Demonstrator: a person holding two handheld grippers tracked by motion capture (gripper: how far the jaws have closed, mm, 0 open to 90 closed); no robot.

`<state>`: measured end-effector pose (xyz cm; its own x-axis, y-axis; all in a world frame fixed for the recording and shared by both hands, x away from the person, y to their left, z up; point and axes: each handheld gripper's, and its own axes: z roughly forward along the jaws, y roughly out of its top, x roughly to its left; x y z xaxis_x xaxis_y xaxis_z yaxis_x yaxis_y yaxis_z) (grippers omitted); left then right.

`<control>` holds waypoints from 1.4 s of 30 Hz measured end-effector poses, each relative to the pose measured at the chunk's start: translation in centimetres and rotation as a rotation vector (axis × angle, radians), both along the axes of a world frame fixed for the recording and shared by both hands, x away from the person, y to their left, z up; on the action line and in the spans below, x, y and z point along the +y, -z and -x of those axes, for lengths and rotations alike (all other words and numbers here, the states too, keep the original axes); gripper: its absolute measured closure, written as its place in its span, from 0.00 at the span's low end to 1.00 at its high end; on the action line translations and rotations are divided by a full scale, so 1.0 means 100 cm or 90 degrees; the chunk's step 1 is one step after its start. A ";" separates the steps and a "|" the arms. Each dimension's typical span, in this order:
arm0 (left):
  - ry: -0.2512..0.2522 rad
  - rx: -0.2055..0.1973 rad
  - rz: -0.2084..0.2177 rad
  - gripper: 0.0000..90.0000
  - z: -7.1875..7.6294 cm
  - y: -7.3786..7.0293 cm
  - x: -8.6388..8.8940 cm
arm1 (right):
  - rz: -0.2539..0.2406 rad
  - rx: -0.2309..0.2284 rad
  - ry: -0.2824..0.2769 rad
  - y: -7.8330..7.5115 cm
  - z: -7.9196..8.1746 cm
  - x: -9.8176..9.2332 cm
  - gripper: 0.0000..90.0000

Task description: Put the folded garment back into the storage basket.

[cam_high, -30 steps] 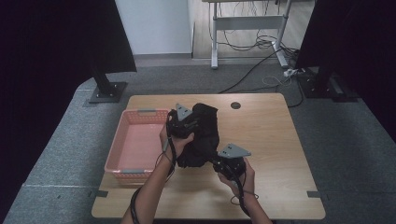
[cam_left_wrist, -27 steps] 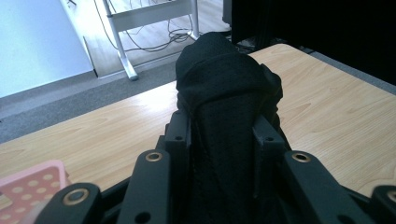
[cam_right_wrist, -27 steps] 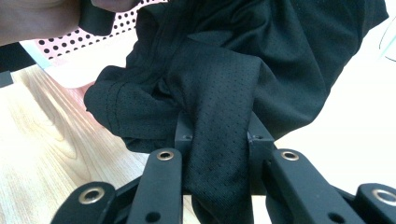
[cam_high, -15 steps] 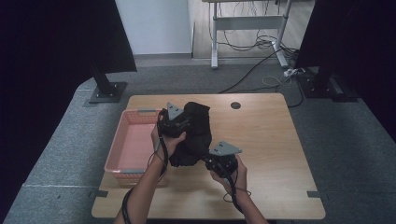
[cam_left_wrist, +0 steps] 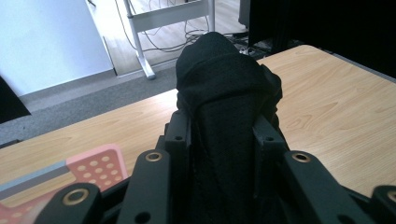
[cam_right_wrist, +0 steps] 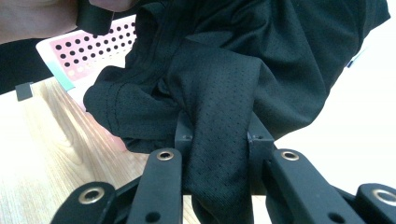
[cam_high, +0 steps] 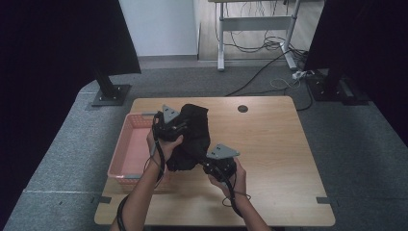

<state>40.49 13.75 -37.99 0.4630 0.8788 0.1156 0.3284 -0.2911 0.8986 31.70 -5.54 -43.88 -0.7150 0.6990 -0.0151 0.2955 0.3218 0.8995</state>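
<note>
The black garment (cam_high: pixel 192 137) hangs bunched between the two grippers, lifted above the left half of the wooden surface (cam_high: pixel 269 144), its left edge just beside the pink basket (cam_high: pixel 126 159). Its fabric is a fine perforated mesh, folded over itself in thick creases.

The left gripper (cam_high: pixel 175 129) is clenched on the garment's upper part; in the left gripper view a thick fold of cloth fills the gap between the jaws and bulges out past them. The right gripper (cam_high: pixel 211 166) is clenched on the lower part, nearer the person; in the right gripper view a strip of mesh runs down between the jaws, with the rest of the cloth spreading above them. Each gripper carries a grey three-cornered plate, and a hand wraps each body from below.

The basket sits at the surface's left edge, its perforated wall visible beyond the cloth. A round dark hole (cam_high: pixel 243 109) lies near the surface's far edge.
</note>
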 end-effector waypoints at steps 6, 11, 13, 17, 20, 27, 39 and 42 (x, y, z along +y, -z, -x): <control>-0.005 -0.003 -0.003 0.72 0.002 -0.003 0.008 | -0.003 -0.001 -0.003 0.000 -0.001 0.007 0.81; -0.011 -0.004 -0.002 0.72 0.002 -0.004 0.014 | -0.004 -0.004 -0.008 -0.002 -0.001 0.013 0.81; -0.013 -0.004 -0.001 0.72 0.002 -0.004 0.017 | -0.005 -0.003 -0.010 -0.002 -0.001 0.016 0.81; -0.018 -0.003 -0.001 0.72 0.002 -0.003 0.023 | -0.004 -0.002 -0.015 -0.002 -0.003 0.022 0.81; -0.020 -0.003 -0.002 0.72 0.002 -0.003 0.028 | -0.004 -0.001 -0.017 -0.001 -0.003 0.026 0.81; -0.026 -0.006 0.002 0.72 0.004 -0.005 0.039 | -0.004 -0.003 -0.022 -0.001 -0.004 0.036 0.81; -0.038 -0.004 -0.001 0.72 0.005 -0.003 0.056 | -0.010 0.000 -0.030 0.001 -0.006 0.048 0.81; -0.041 -0.003 -0.004 0.72 0.006 -0.003 0.060 | -0.011 -0.001 -0.032 0.001 -0.007 0.052 0.81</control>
